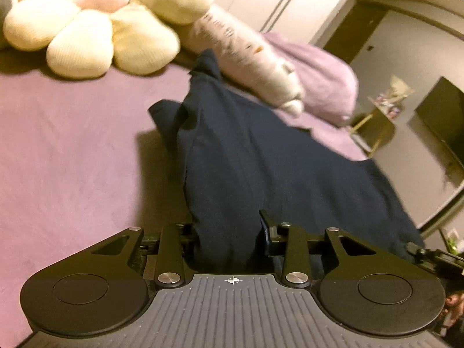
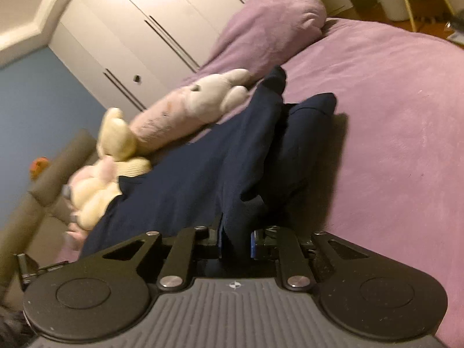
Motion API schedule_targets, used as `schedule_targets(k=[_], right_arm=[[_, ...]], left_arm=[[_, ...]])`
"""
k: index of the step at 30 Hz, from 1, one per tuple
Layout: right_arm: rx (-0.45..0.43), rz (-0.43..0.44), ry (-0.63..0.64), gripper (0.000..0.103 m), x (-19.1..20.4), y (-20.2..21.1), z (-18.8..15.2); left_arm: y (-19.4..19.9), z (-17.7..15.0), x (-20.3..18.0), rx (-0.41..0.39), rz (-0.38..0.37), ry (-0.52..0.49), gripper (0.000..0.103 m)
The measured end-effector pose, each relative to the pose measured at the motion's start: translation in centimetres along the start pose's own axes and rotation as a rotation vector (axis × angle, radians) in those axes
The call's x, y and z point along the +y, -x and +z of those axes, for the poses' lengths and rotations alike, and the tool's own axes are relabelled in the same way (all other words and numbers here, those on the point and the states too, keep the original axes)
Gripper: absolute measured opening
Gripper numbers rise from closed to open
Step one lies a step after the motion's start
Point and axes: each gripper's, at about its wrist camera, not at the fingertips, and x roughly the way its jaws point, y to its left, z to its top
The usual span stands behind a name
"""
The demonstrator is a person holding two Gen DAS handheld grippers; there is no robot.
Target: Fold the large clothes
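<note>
A large navy garment (image 1: pixel 261 150) lies rumpled across the purple bed (image 1: pixel 72 145), and its near edge is raised off the sheet. My left gripper (image 1: pixel 230 232) is shut on a thick bunch of that edge, which fills the gap between the jaws. In the right wrist view the same garment (image 2: pixel 203 168) runs away toward the plush toys. My right gripper (image 2: pixel 236 240) is shut on a narrower fold of it, pinched between the blue pads (image 2: pixel 253 243). A loose sleeve or corner (image 2: pixel 310 116) sticks up beyond the grip.
A cream flower cushion (image 1: pixel 87 29) and a pale plush rabbit (image 1: pixel 252 58) lie at the head of the bed beside a purple pillow (image 1: pixel 319 81). White wardrobe doors (image 2: pixel 159 29) stand behind. A dark screen (image 1: pixel 443 121) and a small stand (image 1: pixel 374 127) are past the bed's right edge.
</note>
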Motion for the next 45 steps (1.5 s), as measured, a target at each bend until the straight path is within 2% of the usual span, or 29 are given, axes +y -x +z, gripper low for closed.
schedule_targets(k=[3,7,10,11,12,14,16,18,19,21,22,23,24,25,26,28,31,32,33,34,35,37,40,45], right_arm=[[0.026,0.041,-0.005,0.015,1.0,1.5,-0.3],[0.069,0.097,-0.054,0.015,1.6,5.5,-1.9],[0.108,0.106,-0.07,0.015,2.1,9.0,-4.4],[0.123,0.084,-0.073,0.018,2.1,10.0,-5.4],[0.137,0.042,-0.071,0.021,2.1,10.5,-6.0],[0.13,-0.102,-0.053,0.035,2.3,11.3,-6.7],[0.069,-0.273,0.013,0.038,3.4,12.0,-6.6],[-0.016,-0.384,0.126,0.04,5.7,11.9,-6.5],[-0.059,-0.404,0.185,0.04,7.1,11.3,-6.5],[-0.105,-0.346,0.279,0.039,10.1,8.4,-6.5],[-0.096,-0.304,0.307,0.038,11.6,6.2,-6.3],[-0.083,-0.254,0.347,0.032,13.1,3.8,-6.3],[-0.074,-0.22,0.39,0.028,14.4,1.2,-6.3],[-0.057,-0.207,0.428,0.022,15.7,-1.7,-6.2],[-0.021,-0.207,0.438,0.017,16.8,-4.8,-5.9],[0.025,-0.222,0.431,0.014,18.0,-10.1,-5.2],[0.072,-0.257,0.49,0.014,18.6,-16.4,-5.0],[0.079,-0.281,0.525,0.013,18.3,-17.4,-5.6],[0.067,-0.317,0.576,0.012,17.5,-18.3,-6.3],[0.049,-0.325,0.6,0.012,16.3,-18.6,-7.1],[0.03,-0.287,0.56,0.012,14.7,-18.6,-7.4],[-0.017,-0.22,0.491,0.012,13.3,-18.5,-7.6],[-0.053,-0.198,0.484,0.012,12.3,-18.6,-8.3],[-0.017,-0.148,0.382,0.012,12.0,-17.1,-6.2]], left_arm=[[3.5,-0.7,-0.8,0.004,-0.043,-0.016,0.037],[8.8,-4.0,-0.4,0.045,-0.077,0.036,0.037],[11.0,-7.6,0.4,0.111,-0.008,0.049,0.045],[10.9,-8.5,0.9,0.144,0.033,0.066,0.052],[10.9,-9.4,1.5,0.167,0.089,0.098,0.05],[11.3,-10.3,2.5,0.156,0.185,0.142,0.051],[12.2,-9.9,2.6,0.088,0.24,0.166,0.052],[12.0,-8.7,1.1,-0.002,0.269,0.115,0.055],[11.2,-8.0,-0.1,-0.038,0.283,0.071,0.057],[8.5,-6.9,-3.0,-0.077,0.275,-0.002,0.065],[6.4,-6.2,-4.6,-0.103,0.253,-0.04,0.068],[4.6,-5.7,-6.1,-0.121,0.241,-0.069,0.078],[2.7,-5.0,-7.3,-0.132,0.236,-0.094,0.083],[0.3,-4.3,-8.4,-0.152,0.25,-0.114,0.083],[-2.2,-3.7,-9.5,-0.17,0.279,-0.13,0.083],[-6.9,-2.7,-10.3,-0.163,0.31,-0.136,0.083],[-12.2,-2.4,-9.3,-0.155,0.468,-0.198,0.085],[-12.9,-2.9,-8.5,-0.165,0.479,-0.215,0.098],[-13.0,-3.5,-7.1,-0.175,0.455,-0.188,0.101],[-13.0,-3.9,-5.6,-0.181,0.397,-0.116,0.101],[-12.9,-4.1,-4.7,-0.197,0.365,-0.081,0.101],[-12.8,-5.0,-4.4,-0.237,0.363,-0.092,0.101],[-13.3,-5.3,-4.4,-0.242,0.369,-0.097,0.103],[-10.9,-3.0,-3.8,-0.211,0.305,-0.018,0.102]])
